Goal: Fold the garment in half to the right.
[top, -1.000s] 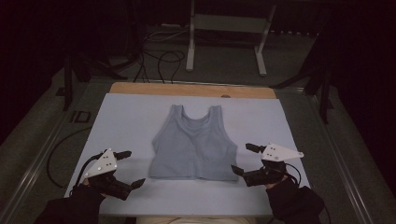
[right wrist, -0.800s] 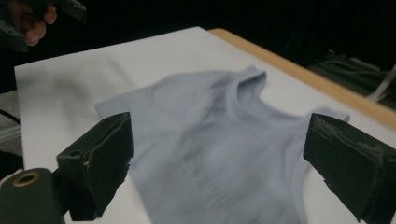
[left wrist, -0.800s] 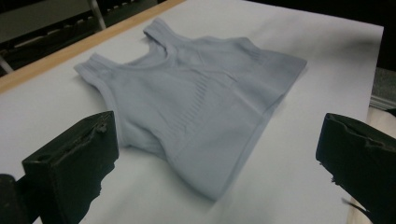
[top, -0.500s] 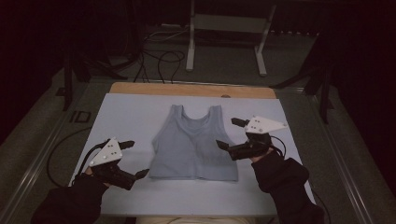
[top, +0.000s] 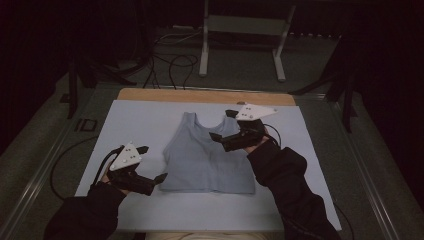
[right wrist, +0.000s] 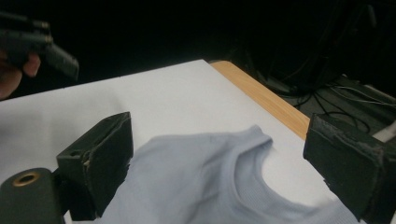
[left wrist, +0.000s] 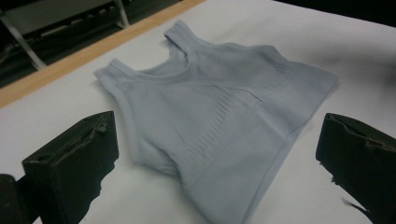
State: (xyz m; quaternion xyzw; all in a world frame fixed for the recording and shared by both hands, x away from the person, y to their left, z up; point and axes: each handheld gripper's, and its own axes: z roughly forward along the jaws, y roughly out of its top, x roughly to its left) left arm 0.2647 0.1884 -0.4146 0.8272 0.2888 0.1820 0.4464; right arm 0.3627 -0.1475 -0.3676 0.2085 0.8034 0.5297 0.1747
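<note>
Grey tank top (top: 206, 155) lies flat mid-table on the pale sheet (top: 145, 120); wooden edge (top: 200, 96) at far side. Left gripper (top: 152, 164) and right gripper (top: 223, 125): jaws spread, empty. Dark room, cables (top: 165, 57) apparently on floor.

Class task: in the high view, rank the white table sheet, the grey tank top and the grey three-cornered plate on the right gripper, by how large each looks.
1. White table sheet, largest by far.
2. Grey tank top, lying flat on the sheet.
3. Three-cornered plate on the right gripper, smallest, though it sits raised, slightly nearer the camera.
</note>
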